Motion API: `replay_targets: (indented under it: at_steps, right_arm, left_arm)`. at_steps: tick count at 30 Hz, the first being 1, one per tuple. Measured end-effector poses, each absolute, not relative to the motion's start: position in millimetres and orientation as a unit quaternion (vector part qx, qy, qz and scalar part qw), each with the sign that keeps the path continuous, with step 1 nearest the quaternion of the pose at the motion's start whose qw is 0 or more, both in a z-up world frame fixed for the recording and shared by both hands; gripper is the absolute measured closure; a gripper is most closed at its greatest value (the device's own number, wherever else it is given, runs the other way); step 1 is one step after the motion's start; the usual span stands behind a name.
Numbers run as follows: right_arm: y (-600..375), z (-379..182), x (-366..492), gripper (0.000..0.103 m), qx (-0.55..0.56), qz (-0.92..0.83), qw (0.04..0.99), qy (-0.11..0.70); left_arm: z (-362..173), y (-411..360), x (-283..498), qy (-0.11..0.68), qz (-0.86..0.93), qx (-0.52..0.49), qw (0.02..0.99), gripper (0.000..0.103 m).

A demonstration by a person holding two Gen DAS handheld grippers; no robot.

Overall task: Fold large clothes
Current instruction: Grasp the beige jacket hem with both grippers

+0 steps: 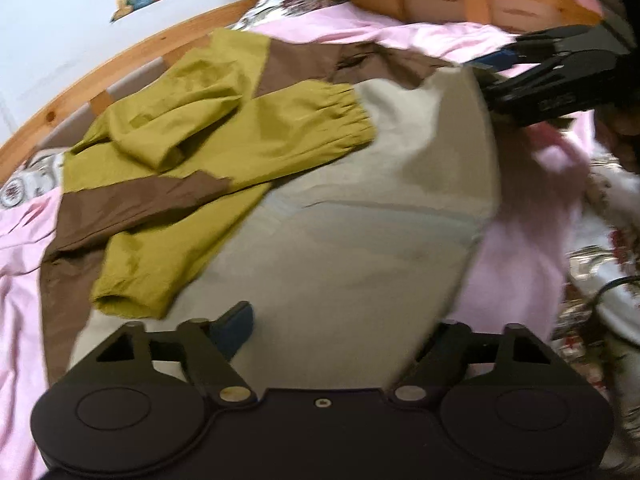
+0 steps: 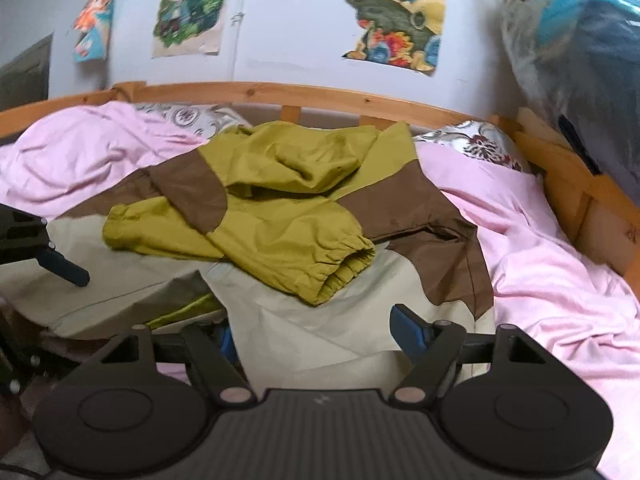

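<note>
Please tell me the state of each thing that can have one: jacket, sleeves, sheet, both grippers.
Jacket: lying on the bed, partly folded.
Sleeves: both folded across the body.
Pink sheet: rumpled.
Left gripper: open, jacket hem between its fingers.
Right gripper: open, over the hem.

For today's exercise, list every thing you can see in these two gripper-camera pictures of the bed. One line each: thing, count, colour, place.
jacket: one, olive, brown and beige, spread on the bed, both sleeves folded across its body.
sheet: one, pink, rumpled under and around the jacket.
patterned bedding: white with dark red flowers, by the rail.
bed rail: one, pale wood, along the wall.
posters: at least three, colourful cartoons, on the white wall.
plastic-wrapped bundle: one, blue and clear, upper right.
left gripper: black, blue-padded fingers apart over the beige hem.
right gripper: black, blue-padded fingers apart at the hem's other end.
</note>
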State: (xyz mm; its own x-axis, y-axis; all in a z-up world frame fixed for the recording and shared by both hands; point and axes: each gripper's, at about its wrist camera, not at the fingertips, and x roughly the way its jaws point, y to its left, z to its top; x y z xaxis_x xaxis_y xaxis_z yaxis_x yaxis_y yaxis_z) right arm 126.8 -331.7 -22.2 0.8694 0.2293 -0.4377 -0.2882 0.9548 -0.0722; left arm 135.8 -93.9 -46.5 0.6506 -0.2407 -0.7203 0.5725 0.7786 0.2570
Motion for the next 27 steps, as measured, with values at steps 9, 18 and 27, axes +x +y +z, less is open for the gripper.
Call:
replay_targets:
  at_steps: [9,18,27]
  right_arm:
    - [-343,-17,138,0.03,-0.022,0.114,0.972,0.207]
    - [-348,-14,134,0.033,-0.036,0.089,0.977,0.19]
    - [-337,-7,115,0.098,-0.073,0.111,0.975,0.177]
  left_arm:
    - [-20,-49,157,0.34,-0.183,0.194,0.902,0.047]
    - [11,-28,172,0.318,-0.154,0.164,0.921,0.065]
    - [16,-1,146,0.325,-0.113,0.162,0.925,0.099]
